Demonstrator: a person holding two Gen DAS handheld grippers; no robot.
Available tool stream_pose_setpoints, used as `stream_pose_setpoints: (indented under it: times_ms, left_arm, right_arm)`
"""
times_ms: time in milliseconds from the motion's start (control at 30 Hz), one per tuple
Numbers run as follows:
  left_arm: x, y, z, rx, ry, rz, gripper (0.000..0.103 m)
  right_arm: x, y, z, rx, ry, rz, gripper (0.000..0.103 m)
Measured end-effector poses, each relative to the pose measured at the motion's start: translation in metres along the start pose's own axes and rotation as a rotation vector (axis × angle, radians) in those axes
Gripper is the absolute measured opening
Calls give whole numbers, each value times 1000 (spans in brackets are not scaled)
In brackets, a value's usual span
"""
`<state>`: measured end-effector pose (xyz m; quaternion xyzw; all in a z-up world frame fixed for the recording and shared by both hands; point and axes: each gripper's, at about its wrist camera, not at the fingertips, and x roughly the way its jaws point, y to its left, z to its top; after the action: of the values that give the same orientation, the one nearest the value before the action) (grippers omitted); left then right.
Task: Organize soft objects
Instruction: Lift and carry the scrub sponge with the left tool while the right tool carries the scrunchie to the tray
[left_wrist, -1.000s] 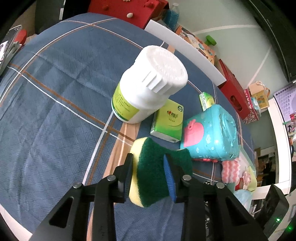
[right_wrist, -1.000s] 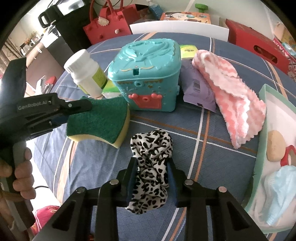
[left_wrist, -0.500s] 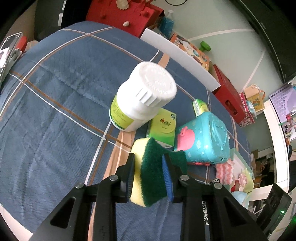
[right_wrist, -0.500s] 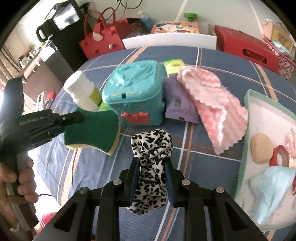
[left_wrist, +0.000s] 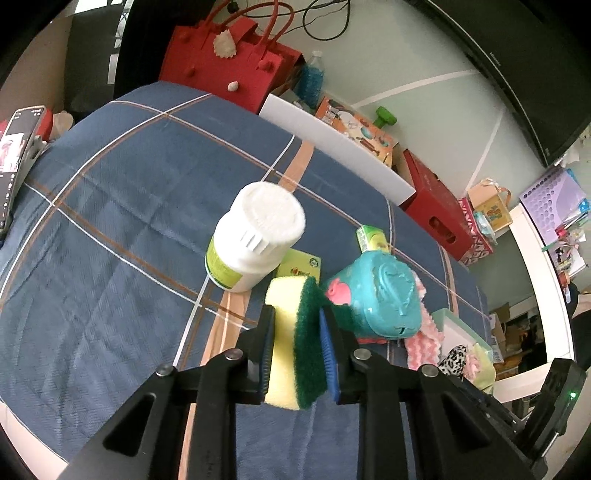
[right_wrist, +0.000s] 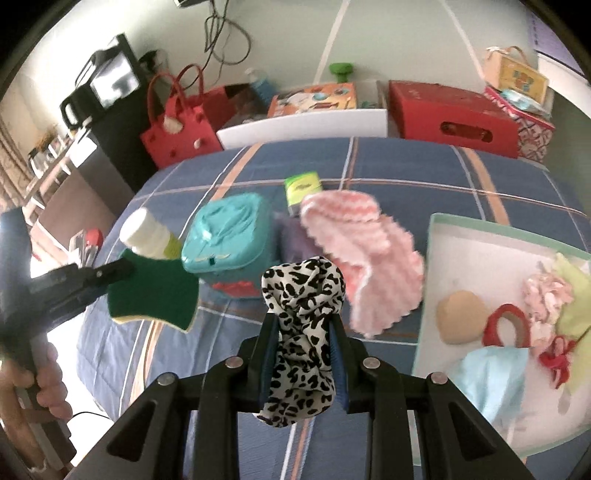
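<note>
Squeezing tighter just now, the left gripper (left_wrist: 297, 345) is clamped on one yellow-and-green sponge (left_wrist: 295, 332), its long axis running forward past the fingertips, clear of the checked blue cloth (left_wrist: 110, 229). Narrow jaws of the right gripper (right_wrist: 303, 354) pinch one leopard-print scrunchie (right_wrist: 303, 317), standing upright between them, bulging above.

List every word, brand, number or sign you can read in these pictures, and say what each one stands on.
"Hisense": faint, on the frame of the black screen.
Green packet: a red logo and some print, too small to read.
White bottle: the green label is turned away, unreadable.
Orange box: pictures and print, too blurred to read.
Nothing else can be read in either view.
</note>
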<state>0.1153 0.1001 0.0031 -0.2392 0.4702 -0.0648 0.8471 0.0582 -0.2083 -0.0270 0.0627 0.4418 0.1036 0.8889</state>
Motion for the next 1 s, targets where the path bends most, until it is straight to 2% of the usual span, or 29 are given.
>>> stream_pose_setpoints:
  times_ms: [267,633,833,1000]
  left_arm:
    - [-11,-23,7,53,-36,4,21]
    - [-18,-20,8,50,-57,6,21]
    - [-36,-16,11,37,-96,-9,21]
    - [-54,-29,17,56,-129,-46,21]
  right_arm:
    - [-21,-20,16,60,-70,-37,29]
    - [-25,-30,16,83,-80,-34,29]
    - [-31,-33,16,97,-90,-35,29]
    - [-41,-37,18,109,-113,-38,29]
